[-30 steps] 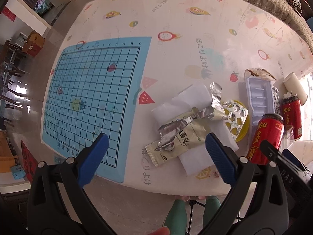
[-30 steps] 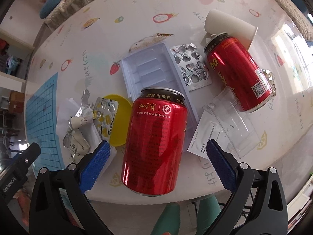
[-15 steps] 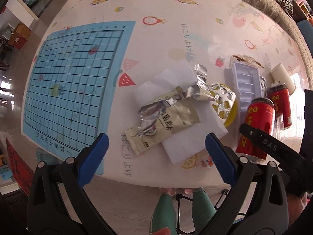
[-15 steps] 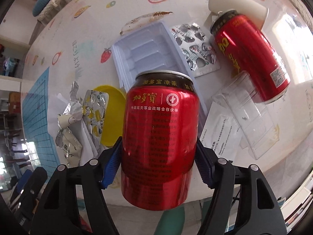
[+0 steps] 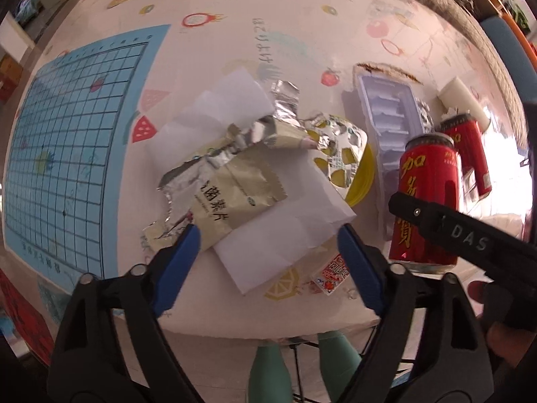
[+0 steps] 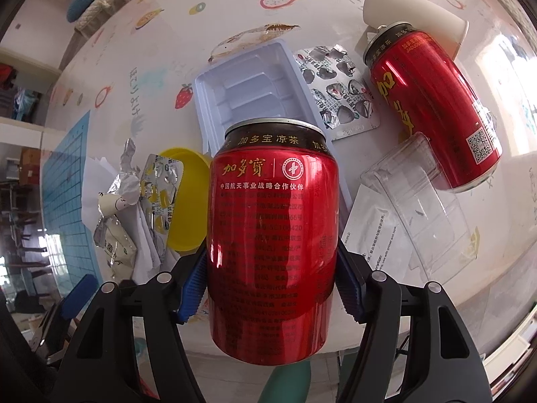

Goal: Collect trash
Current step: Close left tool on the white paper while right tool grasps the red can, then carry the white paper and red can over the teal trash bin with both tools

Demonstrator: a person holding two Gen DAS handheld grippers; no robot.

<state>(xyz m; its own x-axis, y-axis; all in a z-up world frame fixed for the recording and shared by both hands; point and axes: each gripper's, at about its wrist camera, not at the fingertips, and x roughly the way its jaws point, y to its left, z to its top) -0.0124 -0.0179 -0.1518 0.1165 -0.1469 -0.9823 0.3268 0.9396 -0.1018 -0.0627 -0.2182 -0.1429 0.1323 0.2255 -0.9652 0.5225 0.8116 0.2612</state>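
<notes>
An upright red drink can [image 6: 272, 235] stands near the table's front edge, and my right gripper [image 6: 272, 280] is shut on its lower body, a blue pad on each side. In the left wrist view the same can [image 5: 426, 201] stands at the right. My left gripper [image 5: 266, 238] points down over a torn foil pouch [image 5: 231, 194] lying on a sheet of white paper [image 5: 285, 231]. Its jaws are closing, with the pouch's edge and the paper's corner between them and neither pad pressing. A second red can [image 6: 433, 110] lies on its side at the back right.
Around the cans lie a white plastic tray [image 6: 255, 90], a silver blister pack [image 6: 339, 90], a clear plastic shell [image 6: 423, 194], a white cup [image 6: 412, 16] and a yellow lid [image 6: 188, 201] under another blister pack. A blue grid mat [image 5: 74, 141] covers the table's left. A small wrapper [image 5: 332, 272] lies near the front edge.
My left gripper came down closer over the pouch and paper, and its jaws narrowed. The right gripper's jaws went from wide open to clamped on the upright can.
</notes>
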